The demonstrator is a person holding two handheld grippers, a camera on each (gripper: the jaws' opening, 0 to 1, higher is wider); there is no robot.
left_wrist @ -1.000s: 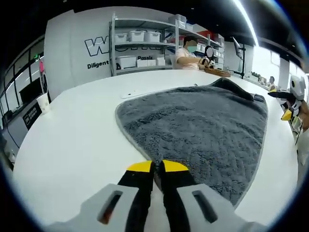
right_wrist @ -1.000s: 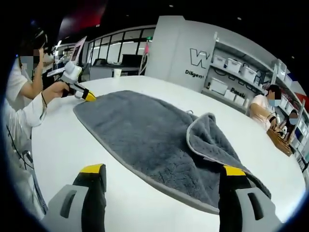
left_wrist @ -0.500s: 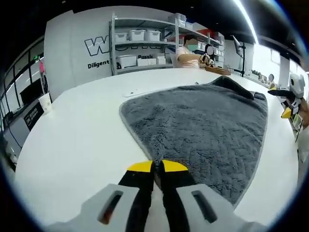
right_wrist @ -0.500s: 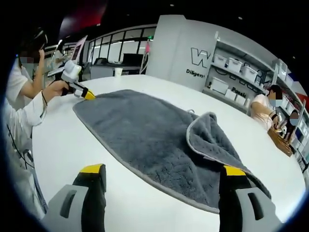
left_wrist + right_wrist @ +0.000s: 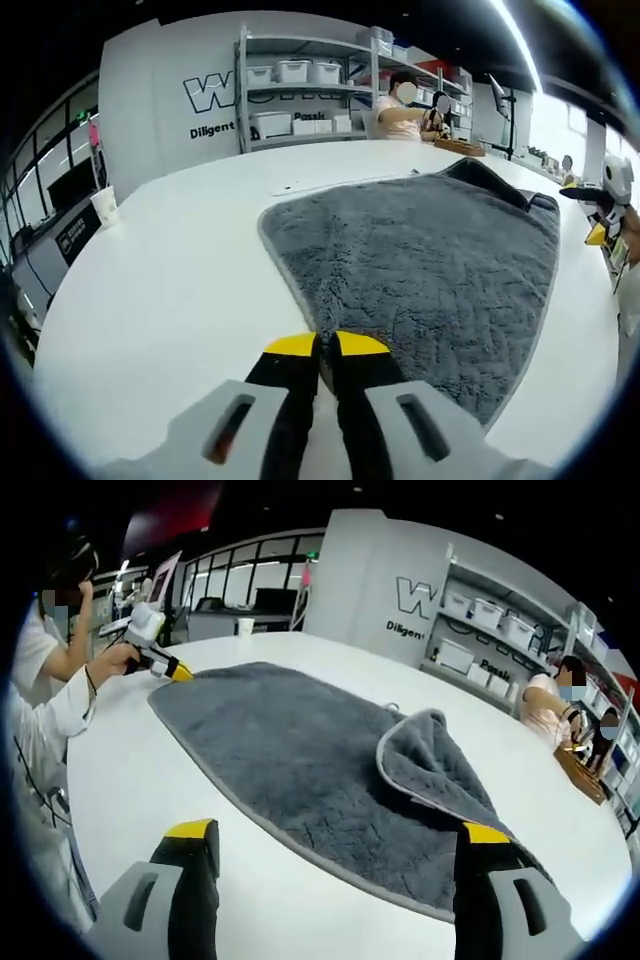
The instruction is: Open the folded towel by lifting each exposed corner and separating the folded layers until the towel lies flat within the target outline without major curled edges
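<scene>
A grey plush towel [image 5: 430,270] with a pale hem lies spread on the white table [image 5: 150,290]. My left gripper [image 5: 320,345] is shut on the towel's near corner, its yellow tips pressed together over the hem. In the right gripper view the same left gripper [image 5: 180,674] holds that corner at the towel's [image 5: 290,750] far left end. One corner flap [image 5: 430,760] still lies folded over on the right side. My right gripper [image 5: 335,832] stands wide open just short of the towel's near edge, holding nothing. It also shows at the right [image 5: 597,232].
Shelves with white bins [image 5: 290,90] stand against the back wall. A person [image 5: 400,105] sits at the table's far end by a wooden tray [image 5: 580,770]. A paper cup [image 5: 103,205] stands near the table edge. The person holding the grippers [image 5: 50,710] is at the left.
The left gripper has drawn the held corner outward, stretching the towel flatter. The folded flap has shifted a little toward the left gripper. The right gripper has stayed open and still.
</scene>
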